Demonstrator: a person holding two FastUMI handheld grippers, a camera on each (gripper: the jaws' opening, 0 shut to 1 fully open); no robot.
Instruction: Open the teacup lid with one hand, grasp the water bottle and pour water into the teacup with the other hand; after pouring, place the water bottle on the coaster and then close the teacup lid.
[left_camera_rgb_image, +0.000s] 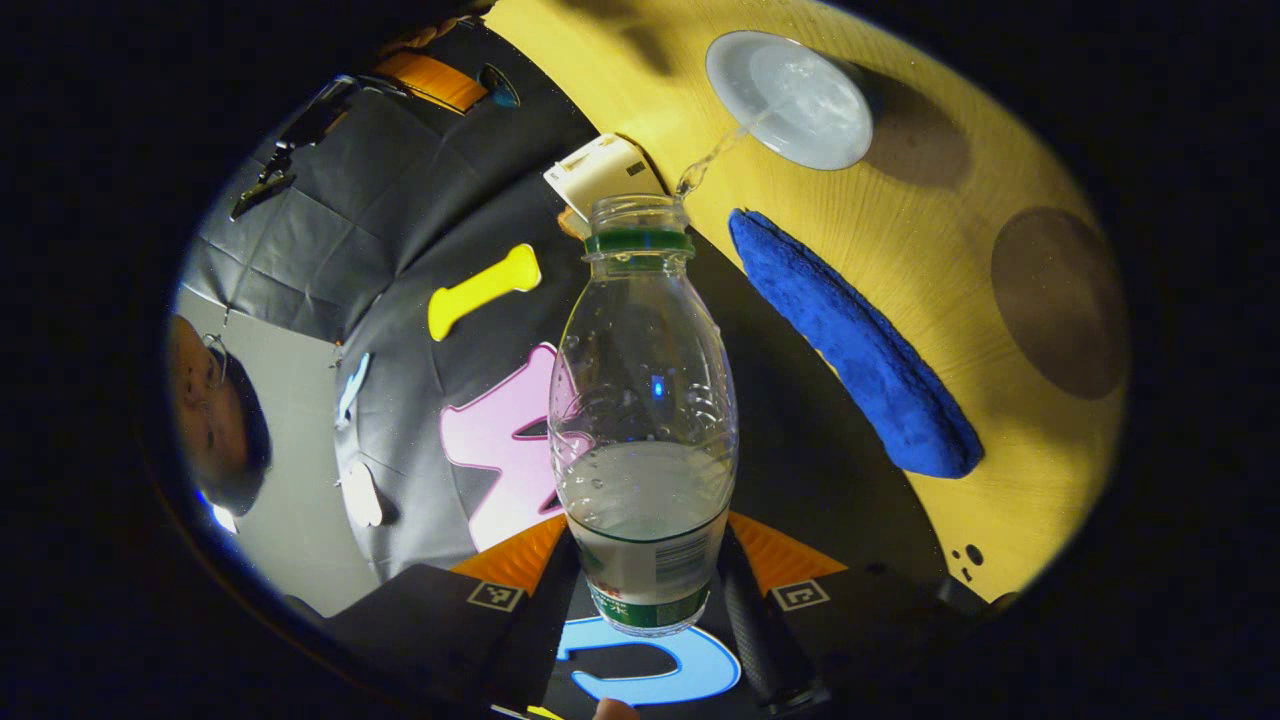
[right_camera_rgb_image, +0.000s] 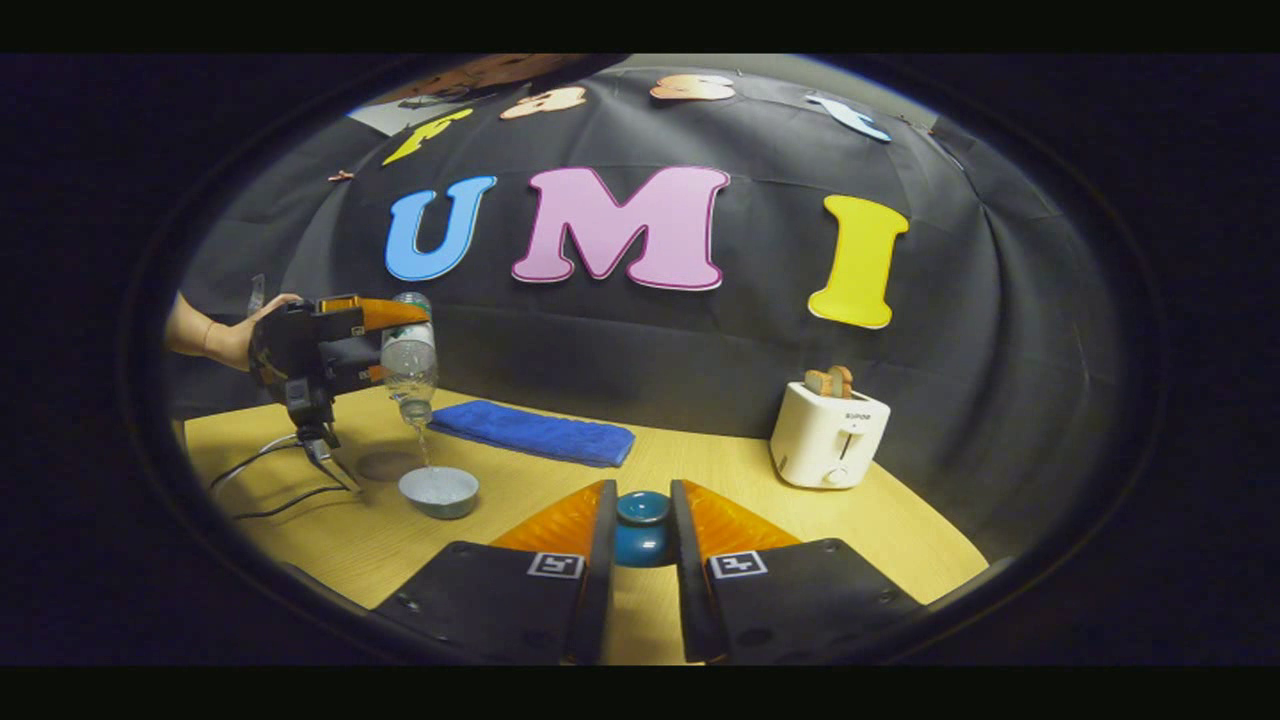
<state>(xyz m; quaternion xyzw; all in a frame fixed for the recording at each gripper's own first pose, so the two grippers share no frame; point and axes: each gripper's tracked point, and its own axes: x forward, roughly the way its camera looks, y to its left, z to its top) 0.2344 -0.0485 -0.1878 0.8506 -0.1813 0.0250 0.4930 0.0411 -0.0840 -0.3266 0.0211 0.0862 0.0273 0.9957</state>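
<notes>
Clear plastic water bottle (left_camera_rgb_image: 643, 420), green-banded label unreadable, I'm clamping in my left gripper (left_camera_rgb_image: 645, 600), pouring into the teacup (right_camera_rgb_image: 438, 491); right gripper (right_camera_rgb_image: 640, 545) is pinching the lid (right_camera_rgb_image: 642, 530).

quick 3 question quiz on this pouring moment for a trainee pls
1. True or false: the left claw holds the water bottle tipped, with water running into the teacup.
2. What does the right claw grip? A) blue towel B) teacup lid C) toaster
3. Fill in: the bottle's cap is ___.

Key
1. True; the stream shows in both views.
2. B; the teacup lid sits between its fingers, away from the cup.
3. Off; the neck is open.
</notes>
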